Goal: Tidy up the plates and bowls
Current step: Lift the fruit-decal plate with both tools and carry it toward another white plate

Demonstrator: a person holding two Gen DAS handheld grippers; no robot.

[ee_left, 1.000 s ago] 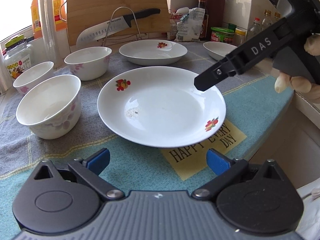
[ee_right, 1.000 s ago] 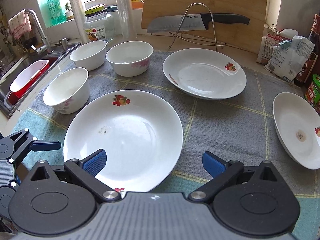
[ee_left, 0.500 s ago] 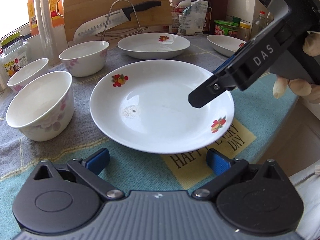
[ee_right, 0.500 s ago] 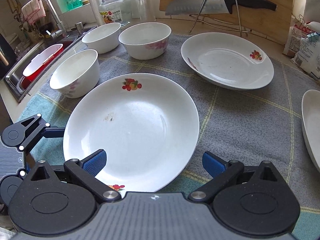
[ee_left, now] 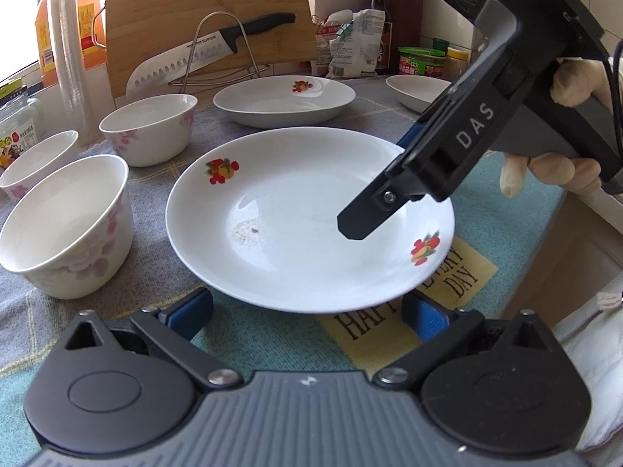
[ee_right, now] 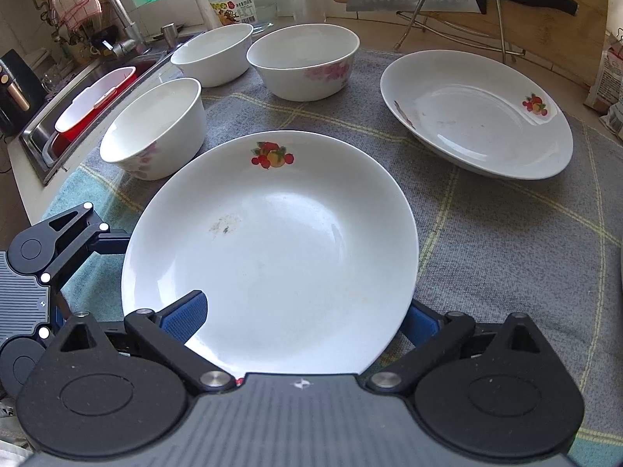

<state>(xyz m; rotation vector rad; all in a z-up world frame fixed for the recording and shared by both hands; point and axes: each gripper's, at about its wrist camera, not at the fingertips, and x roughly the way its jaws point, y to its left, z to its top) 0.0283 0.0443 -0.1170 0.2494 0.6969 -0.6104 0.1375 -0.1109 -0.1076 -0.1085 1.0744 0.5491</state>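
Looking along my right gripper (ee_right: 301,315), I see the near plate (ee_right: 272,241) lying straight ahead on the grey cloth (ee_right: 506,241), its closest rim already between the two spread blue fingers — one finger above the rim, the other below it — so this hand is the nearer one, while my left gripper (ee_left: 307,313) waits open just beside the plate's other edge, touching nothing. A round plate has no long axis, so I judge only the rim matters for closing. I count three plates — the near one, a second (ee_right: 475,116) behind, a third (ee_left: 418,87) far right — and three bowls (ee_right: 155,128) (ee_right: 303,62) (ee_right: 212,52).
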